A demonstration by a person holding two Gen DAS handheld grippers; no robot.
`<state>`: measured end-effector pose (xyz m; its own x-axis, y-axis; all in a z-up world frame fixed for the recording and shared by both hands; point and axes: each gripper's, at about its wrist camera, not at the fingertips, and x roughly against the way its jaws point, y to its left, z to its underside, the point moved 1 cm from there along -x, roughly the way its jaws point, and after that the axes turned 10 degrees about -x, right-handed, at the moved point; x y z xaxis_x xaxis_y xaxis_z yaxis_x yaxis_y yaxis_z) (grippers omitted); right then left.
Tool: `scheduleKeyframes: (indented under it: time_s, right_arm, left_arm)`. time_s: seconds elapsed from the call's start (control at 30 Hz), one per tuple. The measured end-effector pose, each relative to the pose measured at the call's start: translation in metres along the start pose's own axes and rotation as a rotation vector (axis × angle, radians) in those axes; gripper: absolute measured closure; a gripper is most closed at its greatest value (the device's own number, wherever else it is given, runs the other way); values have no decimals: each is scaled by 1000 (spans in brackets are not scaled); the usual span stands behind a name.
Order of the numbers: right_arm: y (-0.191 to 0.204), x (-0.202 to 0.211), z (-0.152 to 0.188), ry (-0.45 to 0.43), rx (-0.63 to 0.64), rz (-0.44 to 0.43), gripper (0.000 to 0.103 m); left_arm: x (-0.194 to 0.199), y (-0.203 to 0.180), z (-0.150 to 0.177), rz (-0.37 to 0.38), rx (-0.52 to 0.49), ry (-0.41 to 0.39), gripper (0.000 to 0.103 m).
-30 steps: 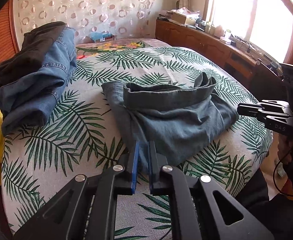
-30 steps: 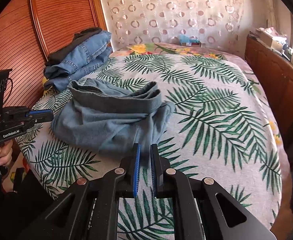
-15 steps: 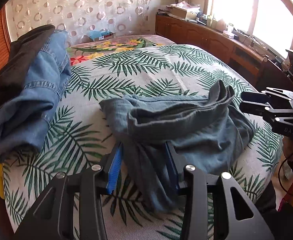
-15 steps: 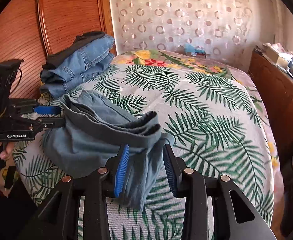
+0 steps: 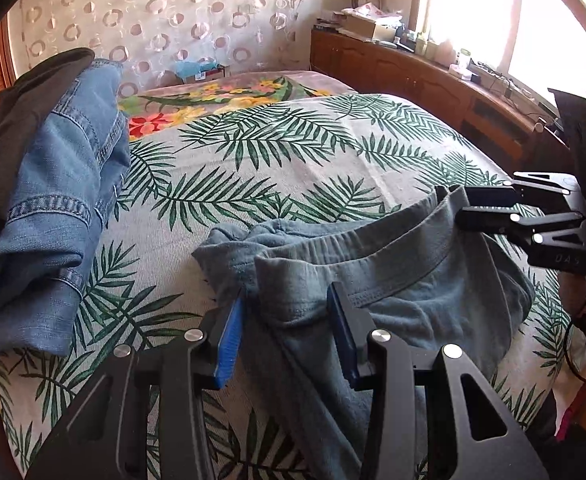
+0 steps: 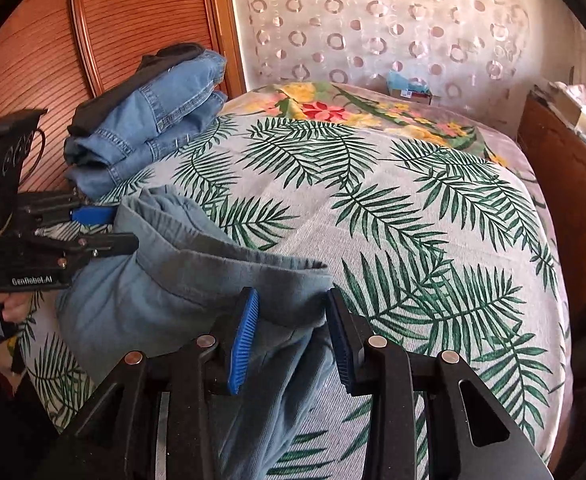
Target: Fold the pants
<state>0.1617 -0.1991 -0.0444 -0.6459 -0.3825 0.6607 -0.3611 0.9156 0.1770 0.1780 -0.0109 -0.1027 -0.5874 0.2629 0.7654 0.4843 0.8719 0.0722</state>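
We saw the pants (image 5: 393, 280) lying near the front edge of the bed (image 5: 301, 160), between our two grippers. The stacked jeans (image 6: 149, 120) sat behind them to the left, against the headboard (image 6: 33, 40).

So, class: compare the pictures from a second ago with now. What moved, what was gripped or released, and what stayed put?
Both tongs began shut, short of the grey pants, then moved in and opened. Now the left tongs and right tongs each straddle an end of the waistband; the right jaws are closing, and nothing is clamped yet. The folded jeans and the leaf-print bedspread stayed as they were.
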Motion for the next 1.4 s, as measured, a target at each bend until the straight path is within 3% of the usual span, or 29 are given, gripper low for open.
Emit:
scheduleKeyframes:
  time_s: [0.03,0.13,0.23,0.33,0.5,0.6,0.63,0.7,0.8,0.87,0.93,1.03,1.17,1.4]
  right_arm:
    - [-2,0,0,-5,-8,-4,86]
    - [-3,2,-2,-52,-35,3,92]
    - [-1,6,0,-89,-55,18,93]
    - [3,6,4,-102,-44,39,93]
    - [5,-2,3,-86,-47,50,93]
    - [4,-1,2,-77,-53,48,92]
    - [3,0,1,-71,-60,46,86]
    - [3,5,2,-65,-72,47,84]
    - [3,17,10,-67,-79,59,83]
    - [4,26,18,-64,-82,59,82]
    - [7,34,25,-63,-82,59,82]
    - [13,46,36,-60,-74,45,82]
    - [23,50,48,-33,-51,24,82]
    - [22,37,57,22,-23,68,82]
  left_arm:
    - [-1,0,1,0,1,-1,61]
    - [1,0,2,2,-1,-18,65]
    - [2,0,1,5,-3,-29,81]
    - [7,1,-1,7,7,-55,90]
    - [18,6,-8,-14,36,-106,91]
    - [14,8,-8,-26,43,-90,91]
    - [11,8,-8,-30,43,-79,91]
    - [7,6,-6,-36,31,-55,91]
    - [7,6,-5,-40,41,-34,84]
    - [14,4,-3,-53,38,-42,76]
    - [21,1,-1,-55,30,-57,60]
    - [32,-5,5,-35,33,-76,49]
    - [34,-15,16,-30,19,-58,45]
    - [18,-19,32,-51,5,10,45]
